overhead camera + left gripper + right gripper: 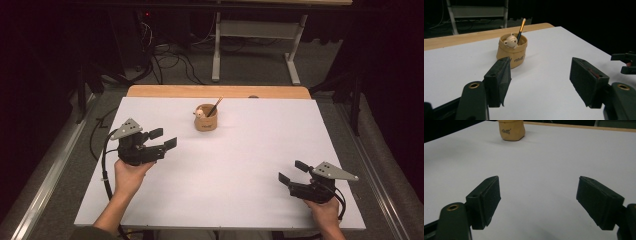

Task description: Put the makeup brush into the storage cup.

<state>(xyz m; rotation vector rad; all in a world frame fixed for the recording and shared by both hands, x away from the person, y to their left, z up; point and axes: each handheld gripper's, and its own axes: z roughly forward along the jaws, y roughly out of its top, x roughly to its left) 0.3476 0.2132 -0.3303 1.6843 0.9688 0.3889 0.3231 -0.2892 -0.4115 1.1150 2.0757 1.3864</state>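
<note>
A small tan fabric pot (205,121) stands upright on the white table (250,145), toward the back middle. It holds a little cream bear figure (510,41) and a dark pencil (520,28) that leans to the right. My left gripper (163,138) is at the table's left, open and empty, pointing toward the pot (512,51) from a short way off. My right gripper (293,171) rests near the front right corner, also open with nothing between its jaws, and the pot (511,130) lies far ahead of it.
A wooden strip (217,91) runs along the table's far edge. Behind it stand a grey table frame (255,45) and loose cables (170,62) on the floor. In the left gripper view the other gripper (626,62) shows at the right edge.
</note>
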